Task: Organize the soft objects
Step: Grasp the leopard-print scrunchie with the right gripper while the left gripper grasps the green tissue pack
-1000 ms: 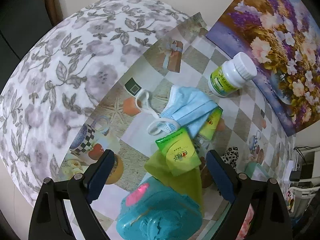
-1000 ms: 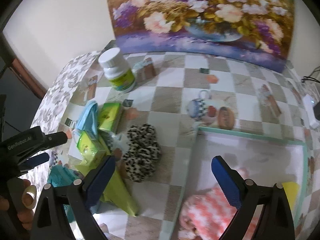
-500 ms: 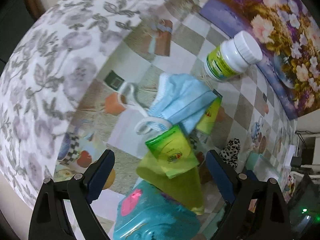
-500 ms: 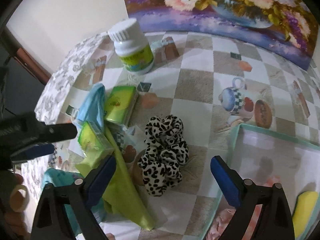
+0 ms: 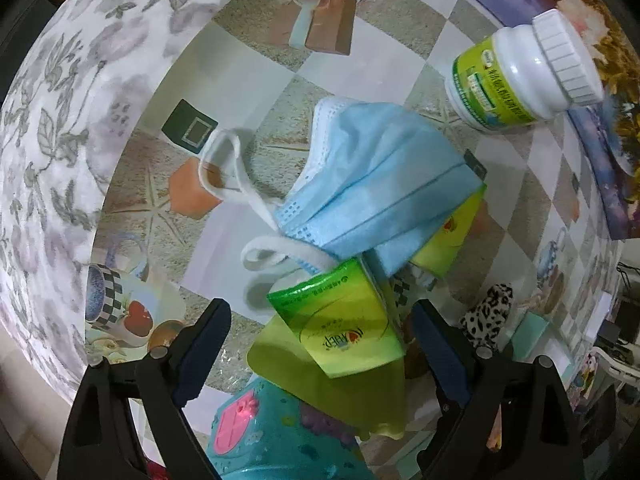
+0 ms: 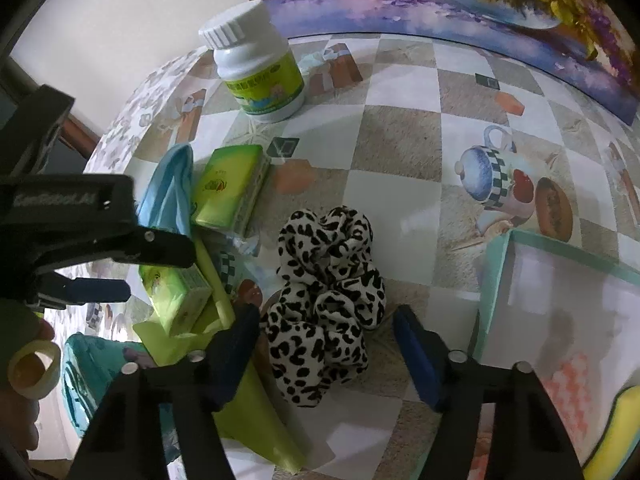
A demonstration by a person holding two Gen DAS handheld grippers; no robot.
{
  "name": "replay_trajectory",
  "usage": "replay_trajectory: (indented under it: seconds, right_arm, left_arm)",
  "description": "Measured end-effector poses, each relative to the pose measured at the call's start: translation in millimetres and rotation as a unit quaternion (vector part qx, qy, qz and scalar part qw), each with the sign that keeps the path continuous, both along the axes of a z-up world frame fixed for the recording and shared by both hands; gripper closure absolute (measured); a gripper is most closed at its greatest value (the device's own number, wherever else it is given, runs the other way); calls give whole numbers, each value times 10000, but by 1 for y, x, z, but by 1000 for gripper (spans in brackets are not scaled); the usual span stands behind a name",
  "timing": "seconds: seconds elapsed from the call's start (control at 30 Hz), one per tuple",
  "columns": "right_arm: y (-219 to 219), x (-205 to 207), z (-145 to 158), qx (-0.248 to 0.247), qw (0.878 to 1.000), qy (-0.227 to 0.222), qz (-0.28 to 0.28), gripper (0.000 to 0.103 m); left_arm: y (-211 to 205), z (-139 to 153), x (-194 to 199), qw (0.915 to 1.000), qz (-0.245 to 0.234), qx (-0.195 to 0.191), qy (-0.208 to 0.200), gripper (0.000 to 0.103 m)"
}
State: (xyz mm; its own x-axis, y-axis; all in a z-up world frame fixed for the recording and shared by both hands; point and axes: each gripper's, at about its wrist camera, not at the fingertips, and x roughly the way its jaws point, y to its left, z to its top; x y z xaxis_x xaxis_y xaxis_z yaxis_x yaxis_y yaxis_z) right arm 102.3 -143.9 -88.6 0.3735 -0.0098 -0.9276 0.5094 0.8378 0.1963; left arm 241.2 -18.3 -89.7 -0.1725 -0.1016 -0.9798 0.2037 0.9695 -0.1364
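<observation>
A leopard-print scrunchie (image 6: 326,300) lies on the checked tablecloth, between the open fingers of my right gripper (image 6: 326,346). A blue face mask (image 5: 380,192) drapes over two green tissue packs (image 5: 340,320) and a yellow-green cloth (image 5: 332,396). My left gripper (image 5: 320,348) is open, its fingers either side of the nearer tissue pack, just above it. The mask (image 6: 170,188) and packs (image 6: 230,184) also show in the right wrist view. A mint-rimmed tray (image 6: 494,280) at right holds a pink-and-white knitted item (image 6: 568,384) and a yellow one (image 6: 616,440).
A white pill bottle with a green label (image 6: 260,68) stands at the back left, also in the left wrist view (image 5: 520,80). A teal plastic case (image 5: 272,444) lies under the left gripper. A flower painting (image 6: 460,12) leans at the back. The table edge curves off at left.
Both grippers have moved forward and down. The left closed in on the tissue pack and mask. The right came over the scrunchie, which now sits between its fingers.
</observation>
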Motion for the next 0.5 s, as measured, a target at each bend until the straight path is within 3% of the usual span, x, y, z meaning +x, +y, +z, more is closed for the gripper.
replay_trajectory:
  seconds: [0.1, 0.2, 0.5]
  right_arm:
    - [1, -1, -2, 7, 10000, -27, 40, 45]
    - [1, -2, -1, 28, 10000, -53, 47, 52]
    - [-2, -3, -2, 84, 9999, -93, 36, 60]
  left_arm:
    - [-4, -6, 3, 9999, 9, 113, -2, 21]
    - [-5, -10, 6, 9999, 74, 144, 39, 36]
    - [5, -2, 3, 9999, 160, 17, -61, 40]
